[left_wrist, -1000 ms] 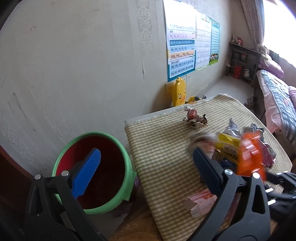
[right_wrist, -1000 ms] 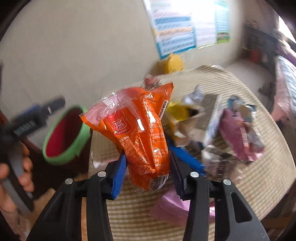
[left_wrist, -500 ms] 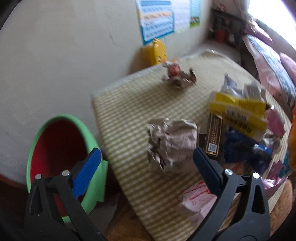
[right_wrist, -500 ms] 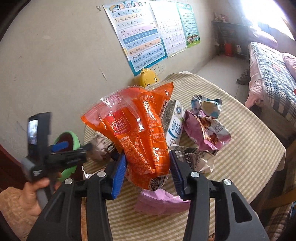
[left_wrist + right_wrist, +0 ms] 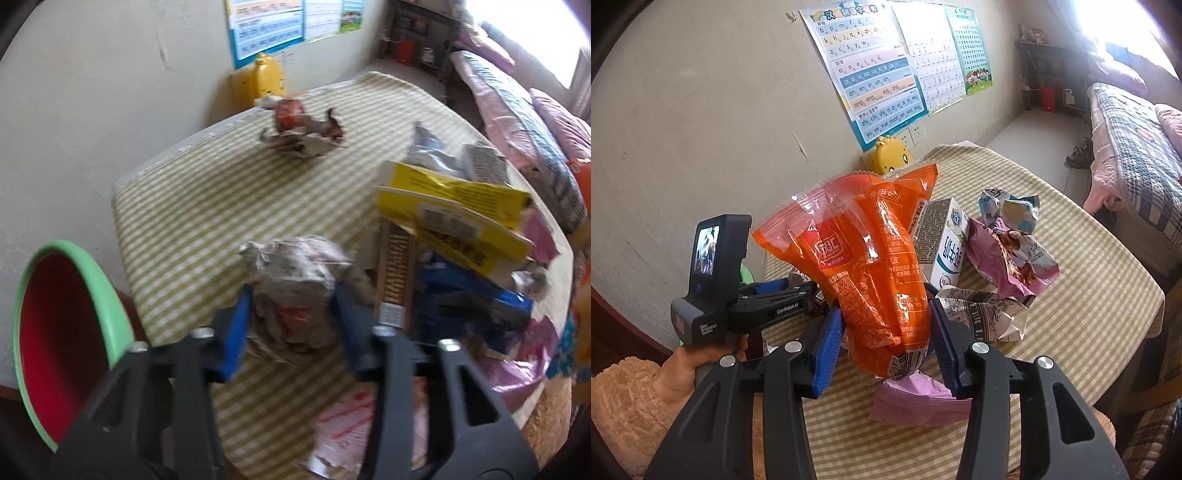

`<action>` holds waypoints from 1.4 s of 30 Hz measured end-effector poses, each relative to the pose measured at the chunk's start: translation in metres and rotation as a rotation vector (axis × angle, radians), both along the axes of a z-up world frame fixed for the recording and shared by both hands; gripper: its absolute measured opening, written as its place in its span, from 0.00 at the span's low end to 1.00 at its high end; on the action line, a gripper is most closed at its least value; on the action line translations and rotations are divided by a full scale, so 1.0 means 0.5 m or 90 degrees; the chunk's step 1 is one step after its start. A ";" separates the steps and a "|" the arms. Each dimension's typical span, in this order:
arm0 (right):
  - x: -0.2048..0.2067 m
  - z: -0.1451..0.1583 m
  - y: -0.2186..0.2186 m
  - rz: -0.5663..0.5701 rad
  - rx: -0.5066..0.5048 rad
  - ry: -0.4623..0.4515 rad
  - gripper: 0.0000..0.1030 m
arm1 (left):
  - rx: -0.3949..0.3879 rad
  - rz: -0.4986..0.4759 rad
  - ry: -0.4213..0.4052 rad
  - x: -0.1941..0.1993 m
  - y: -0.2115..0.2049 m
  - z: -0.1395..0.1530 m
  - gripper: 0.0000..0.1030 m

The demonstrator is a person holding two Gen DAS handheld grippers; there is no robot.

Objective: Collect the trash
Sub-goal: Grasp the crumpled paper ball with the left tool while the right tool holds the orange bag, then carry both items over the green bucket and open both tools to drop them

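While the table (image 5: 192, 206) lies spread ahead of both, the bin (image 5: 74, 288) sits left of the left tool (image 5: 291, 314), closing on crumpled paper (image 5: 295, 280); the right tool (image 5: 886, 332) grips an orange wrapper (image 5: 864, 243). Next, likely carry both binward.

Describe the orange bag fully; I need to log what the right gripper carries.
The orange bag is a crinkled, glossy plastic snack wrapper with a clear patch, a red logo, white print and a barcode at its lower end. It looks empty and creased. It stands roughly upright, its serrated top edge uppermost, pinched at its lower part between the blue jaws of the right gripper, above the checked tablecloth.
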State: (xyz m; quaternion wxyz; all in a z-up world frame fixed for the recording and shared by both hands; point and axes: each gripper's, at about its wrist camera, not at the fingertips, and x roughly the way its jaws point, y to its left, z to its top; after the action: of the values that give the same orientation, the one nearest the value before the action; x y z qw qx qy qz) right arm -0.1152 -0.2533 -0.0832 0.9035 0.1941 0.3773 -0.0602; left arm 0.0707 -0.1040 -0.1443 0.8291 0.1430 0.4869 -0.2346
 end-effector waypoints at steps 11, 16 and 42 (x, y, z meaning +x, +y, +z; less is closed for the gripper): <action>0.013 0.014 0.030 0.019 -0.002 0.001 0.43 | -0.025 0.017 -0.090 -0.036 0.058 0.100 0.28; 0.039 0.029 0.064 0.048 -0.010 -0.003 0.43 | -0.033 0.068 -0.132 -0.037 0.124 0.147 0.28; 0.312 0.002 0.355 0.271 0.072 0.050 0.43 | 0.006 0.300 -0.157 0.000 0.450 0.137 0.29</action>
State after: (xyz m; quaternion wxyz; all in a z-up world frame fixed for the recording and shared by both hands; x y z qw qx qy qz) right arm 0.0408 -0.0760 -0.0819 0.8681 0.1582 0.4475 0.1454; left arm 0.0708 0.1210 -0.0759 0.9132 0.0569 0.4032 -0.0132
